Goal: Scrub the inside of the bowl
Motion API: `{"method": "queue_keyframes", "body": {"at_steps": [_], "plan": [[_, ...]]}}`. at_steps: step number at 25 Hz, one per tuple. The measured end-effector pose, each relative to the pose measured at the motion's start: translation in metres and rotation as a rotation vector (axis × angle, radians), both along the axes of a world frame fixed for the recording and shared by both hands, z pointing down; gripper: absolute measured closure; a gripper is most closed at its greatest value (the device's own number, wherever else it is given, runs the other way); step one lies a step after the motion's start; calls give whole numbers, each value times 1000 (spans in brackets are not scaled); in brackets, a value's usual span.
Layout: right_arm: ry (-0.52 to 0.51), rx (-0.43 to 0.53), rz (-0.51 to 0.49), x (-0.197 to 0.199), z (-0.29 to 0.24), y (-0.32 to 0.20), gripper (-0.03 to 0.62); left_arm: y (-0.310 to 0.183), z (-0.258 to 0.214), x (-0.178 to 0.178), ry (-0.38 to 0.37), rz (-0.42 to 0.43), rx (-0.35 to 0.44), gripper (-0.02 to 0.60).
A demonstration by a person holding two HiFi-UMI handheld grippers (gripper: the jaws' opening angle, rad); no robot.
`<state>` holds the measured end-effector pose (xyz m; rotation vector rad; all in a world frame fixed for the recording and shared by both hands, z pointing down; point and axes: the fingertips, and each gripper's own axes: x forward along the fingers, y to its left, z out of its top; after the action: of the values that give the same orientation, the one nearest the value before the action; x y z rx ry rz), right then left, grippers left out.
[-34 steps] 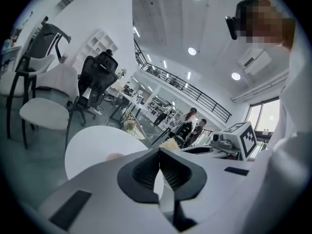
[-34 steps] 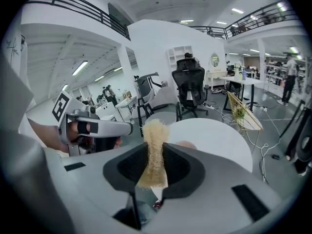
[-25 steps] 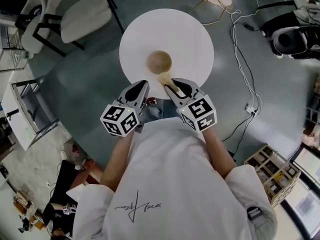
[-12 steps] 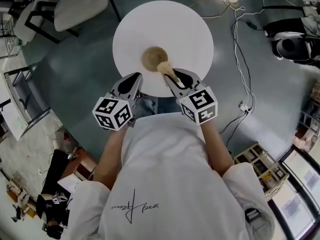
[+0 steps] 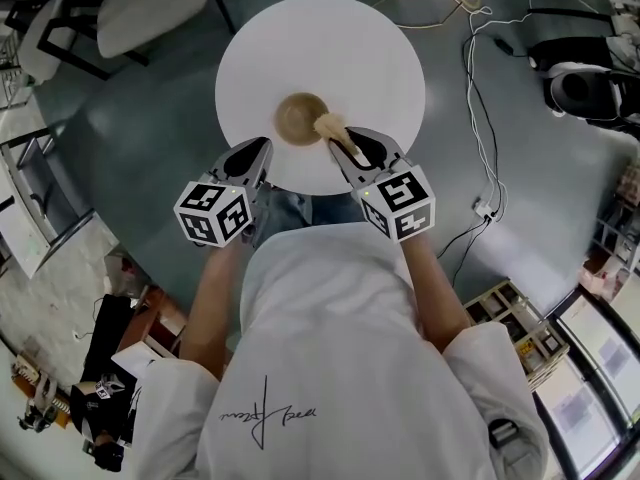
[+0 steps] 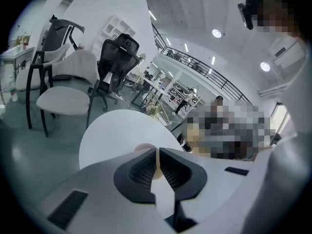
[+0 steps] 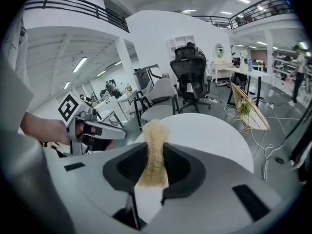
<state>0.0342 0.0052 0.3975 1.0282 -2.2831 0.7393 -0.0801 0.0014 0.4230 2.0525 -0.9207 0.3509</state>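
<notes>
Your right gripper (image 7: 156,147) is clamped on a tan, coarse-fibred scrubbing strip (image 7: 155,128). The strip stands upright between the two dark pads, and its frayed upper end projects beyond the jaw tips.

In the head view that frayed end lies at the right rim of the small round brown wooden bowl (image 5: 298,118). Contact with the bowl's inner surface cannot be confirmed from these views.

The bowl sits upright on the round white table (image 5: 370,58), a little towards your side of its centre.

Your left gripper (image 6: 157,154) has its jaws together with nothing between them. In its own view only a sliver of the bowl shows just beyond the tips. From the head view it hangs over the table's near edge, to the left of the bowl and apart from it.

A white-seated chair with a black frame (image 5: 140,13) stands on the grey floor (image 5: 150,138) beyond the table's left side. White cables (image 5: 490,118) run across the floor to the right.
</notes>
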Motion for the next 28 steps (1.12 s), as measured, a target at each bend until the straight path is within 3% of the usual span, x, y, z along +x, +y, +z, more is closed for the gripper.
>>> {"method": "queue_keyframes", "body": {"at_steps": [20, 24, 28], "plan": [[35, -27, -26, 11, 23, -15, 484, 0, 55, 6, -28, -1, -130, 572], [43, -14, -24, 15, 24, -17, 484, 1, 67, 9, -91, 39, -139, 503], [46, -25, -21, 19, 29, -17, 484, -1, 76, 11, -70, 9, -179, 497]]}}
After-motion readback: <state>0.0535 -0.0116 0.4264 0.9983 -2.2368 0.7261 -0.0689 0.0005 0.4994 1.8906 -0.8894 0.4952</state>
